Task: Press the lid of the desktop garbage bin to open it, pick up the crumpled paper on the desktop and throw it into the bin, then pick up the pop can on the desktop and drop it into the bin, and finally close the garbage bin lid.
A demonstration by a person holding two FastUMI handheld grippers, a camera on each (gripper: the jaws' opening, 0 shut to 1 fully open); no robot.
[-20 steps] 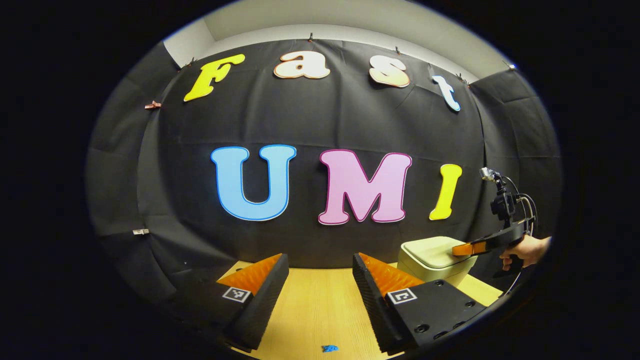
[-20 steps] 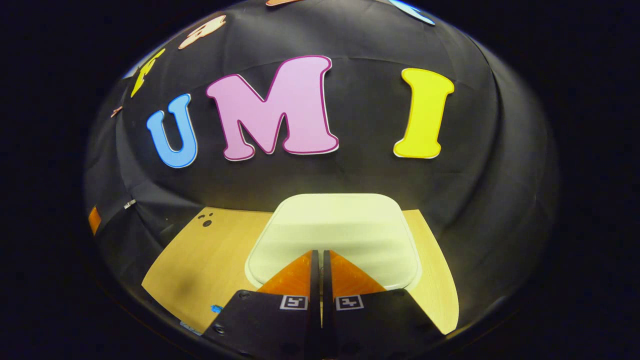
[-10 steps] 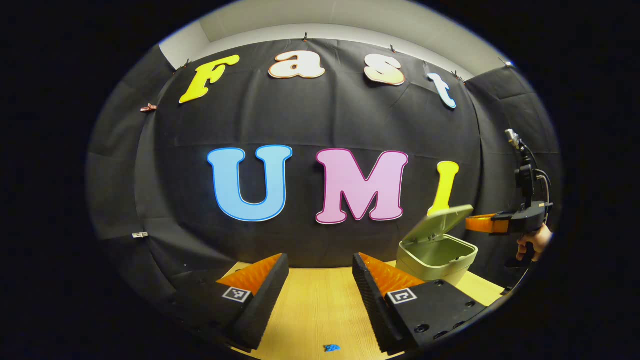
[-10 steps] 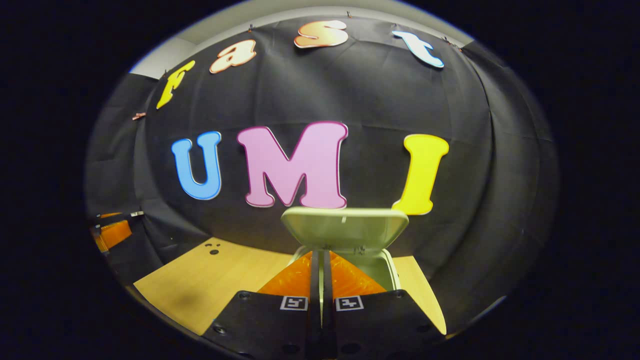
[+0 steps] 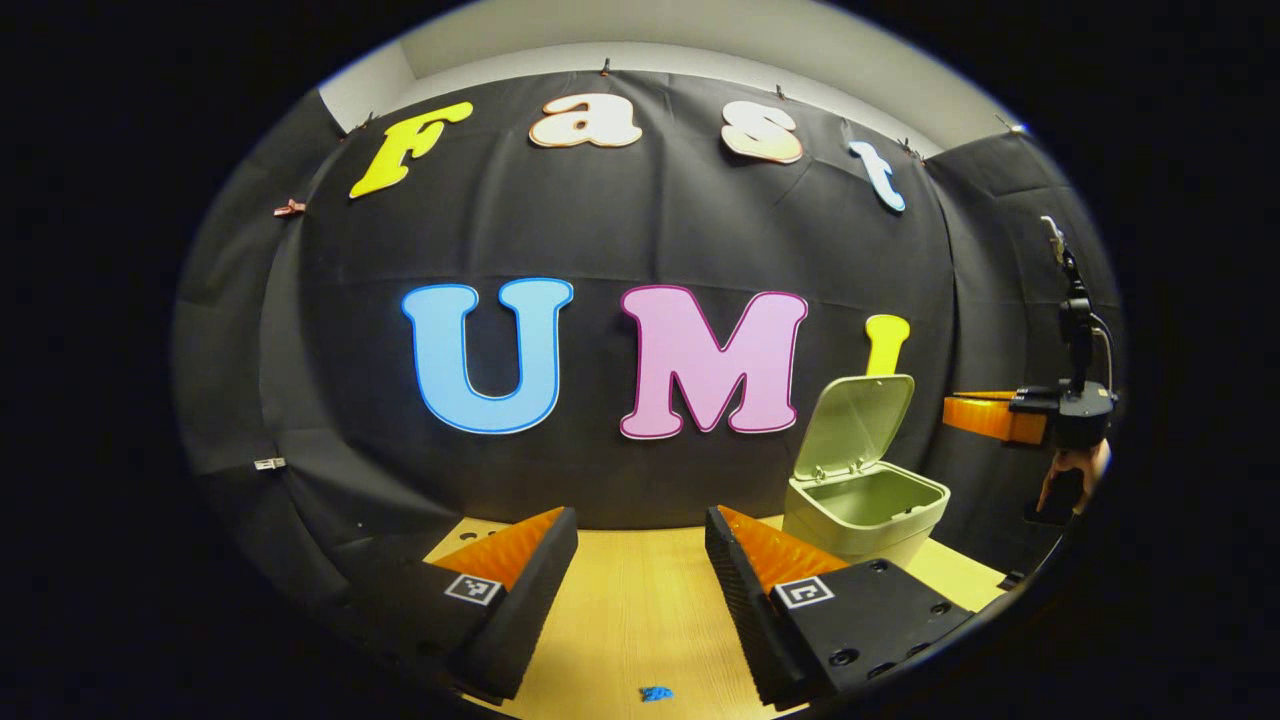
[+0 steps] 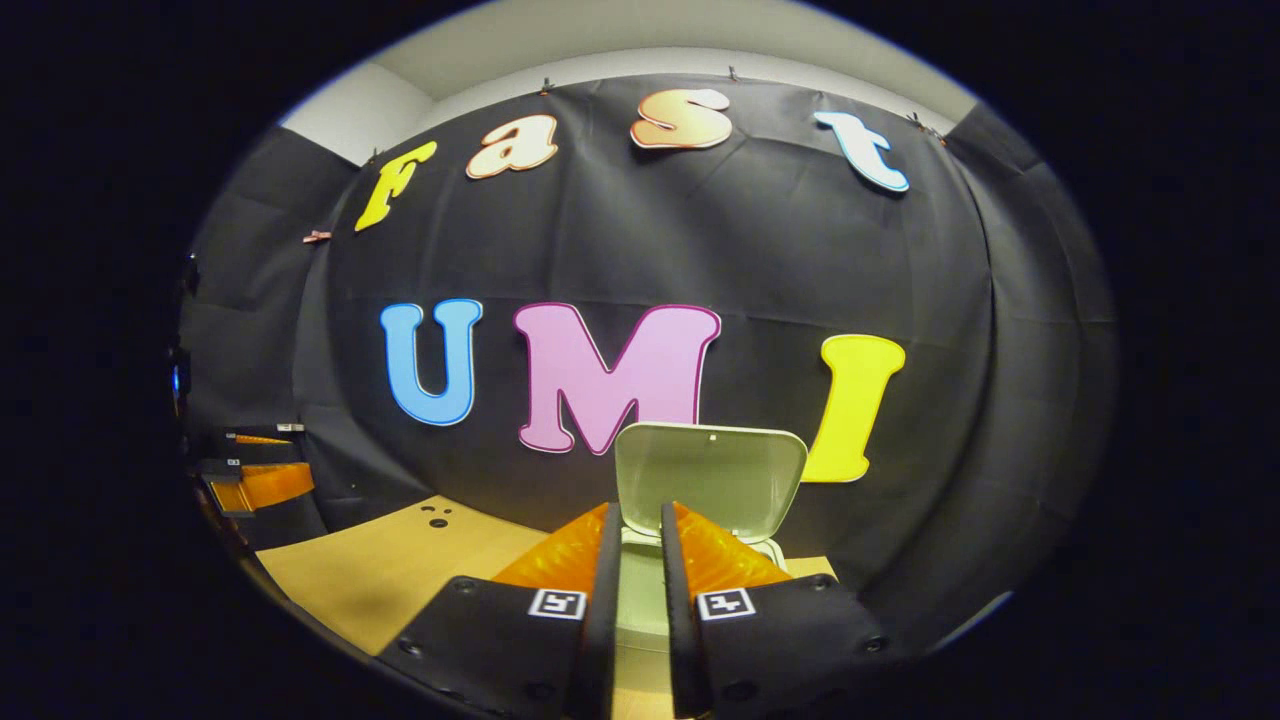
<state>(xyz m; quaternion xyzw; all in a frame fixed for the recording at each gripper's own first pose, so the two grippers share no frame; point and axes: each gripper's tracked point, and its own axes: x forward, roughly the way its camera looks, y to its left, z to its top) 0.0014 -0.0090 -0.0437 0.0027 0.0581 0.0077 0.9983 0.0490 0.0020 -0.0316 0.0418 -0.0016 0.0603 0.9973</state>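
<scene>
The garbage bin (image 5: 868, 505) is seen standing on the wooden table (image 5: 640, 610) near its back edge, close to the black cloth wall, toward the right-hand back corner as judged from the left gripper view. Its lid (image 5: 855, 422) is raised nearly upright on the hinge at the rear, so that the pale inner face is turned forward and the hollow of the bin lies open; what is inside cannot be made out.

In the left gripper view the left tool (image 5: 640, 545) is held low over the table with its two fingers spread wide apart and nothing between them; bare table is seen in the gap. A small blue scrap (image 5: 657, 693) lies on the table near the front edge, below that gap.

The right tool (image 5: 965, 410) is seen in the same view at the far right, held level in the air beside the raised lid and above the bin, apart from both, with a hand (image 5: 1072, 470) gripping its handle from below. In the right gripper view the right tool (image 6: 638, 530) is pointed straight at the lid (image 6: 712, 478), its fingers parted by a narrow slit and gripping nothing, with the bin's rim showing through the slit
</scene>
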